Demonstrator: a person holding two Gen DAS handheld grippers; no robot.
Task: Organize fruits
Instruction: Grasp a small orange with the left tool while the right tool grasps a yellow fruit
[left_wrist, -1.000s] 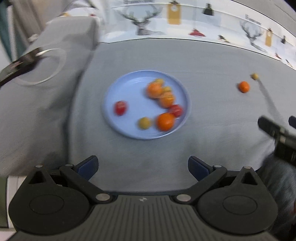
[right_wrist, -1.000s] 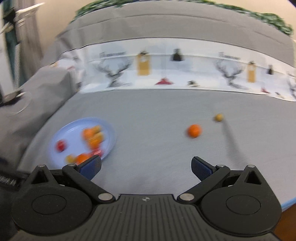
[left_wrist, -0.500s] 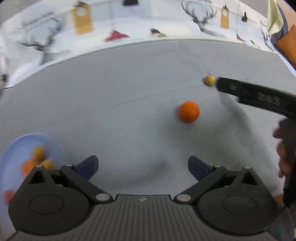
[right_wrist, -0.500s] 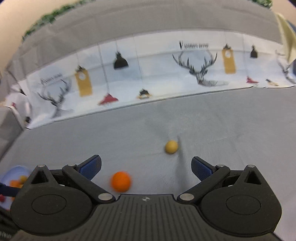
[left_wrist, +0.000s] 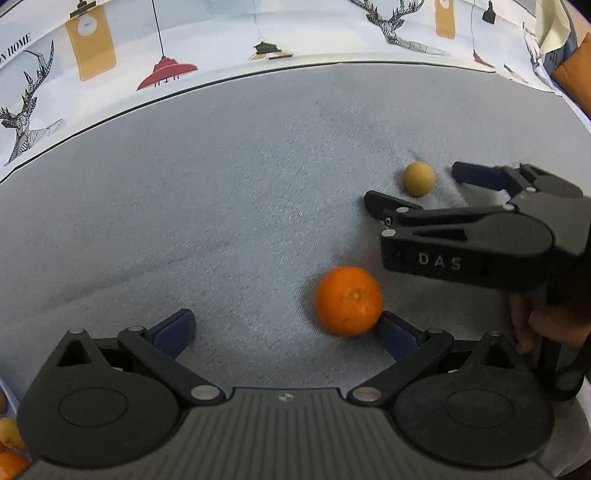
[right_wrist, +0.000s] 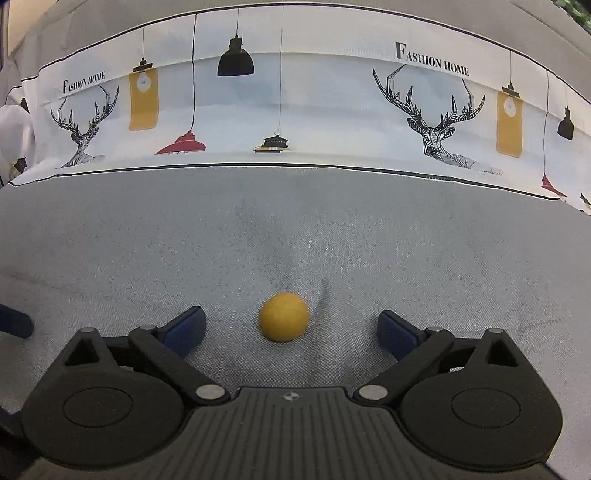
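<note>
— Where do we have the right gripper (right_wrist: 291, 328)?

— Low over the grey cloth (right_wrist: 184, 240), with the small yellow fruit (right_wrist: 283, 316) lying between its two blue fingertips (right_wrist: 184, 326). There is clear cloth on either side of the fruit, so neither tip touches it. The jaws have just been closing a little, yet they are released, grasping nothing.

— And our left gripper (left_wrist: 286, 328)?

— Its jaws are spread wide too and hold nothing. The orange (left_wrist: 349, 301) sits on the cloth toward the right-hand fingertip (left_wrist: 397, 332), right up against its end; we cannot tell whether they actually touch. The other tip is well apart from it.

— How do the two fruits lie?

— From the left wrist we see the yellow fruit farther off than the orange, framed by the right gripper's fingers, with a hand (left_wrist: 532, 325) on that tool's grip. A few more fruits (left_wrist: 9, 432) peek in at the lower left edge.
</note>
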